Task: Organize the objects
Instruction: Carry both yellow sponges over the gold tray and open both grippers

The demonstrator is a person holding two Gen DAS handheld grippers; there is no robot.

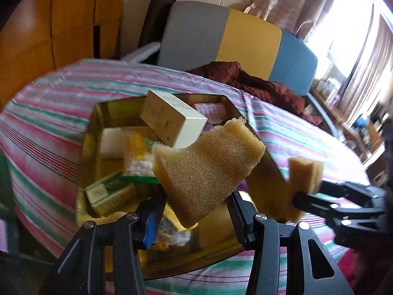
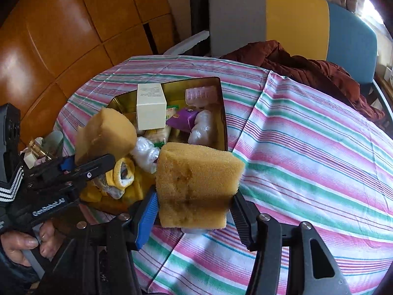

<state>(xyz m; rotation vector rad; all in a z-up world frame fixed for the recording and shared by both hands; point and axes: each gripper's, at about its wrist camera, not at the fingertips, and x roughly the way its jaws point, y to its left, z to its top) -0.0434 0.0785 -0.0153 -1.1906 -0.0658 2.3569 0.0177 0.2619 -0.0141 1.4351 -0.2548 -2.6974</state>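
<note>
Sponges are gripped in both pairs of tongs, one each. In the left wrist view, a tan, coarse-pored foam sponge block (image 1: 208, 169), squeezed and bent at its lower end, is clamped by the left gripper (image 1: 196, 209) between its black ribbed finger and its blue-padded finger (image 1: 152, 223). In the right wrist view, a second yellow-tan rectangular foam sponge (image 2: 196, 184) is pinched at its lower part by the right gripper (image 2: 194, 216), and is held above the striped pink, green and white tablecloth (image 2: 307, 159), just beside the near corner of the gold-coloured metal tin (image 2: 222, 113).

The tin is seen lying open on the cloth and is crowded with goods: a cream rectangular carton (image 2: 150, 107) propped at the top, a purple packet (image 2: 183, 119), clear plastic-wrapped bundles (image 2: 203, 127), and a green and white box (image 1: 110, 194) at its near side. The first sponge is held over the tin's near end.

A dark red quilted garment (image 2: 307, 68) is draped at the far edge of the table, before a chair back of grey, yellow and blue panels (image 2: 294, 19). A person's hand (image 2: 24, 245) is seen around the left gripper's handle.
</note>
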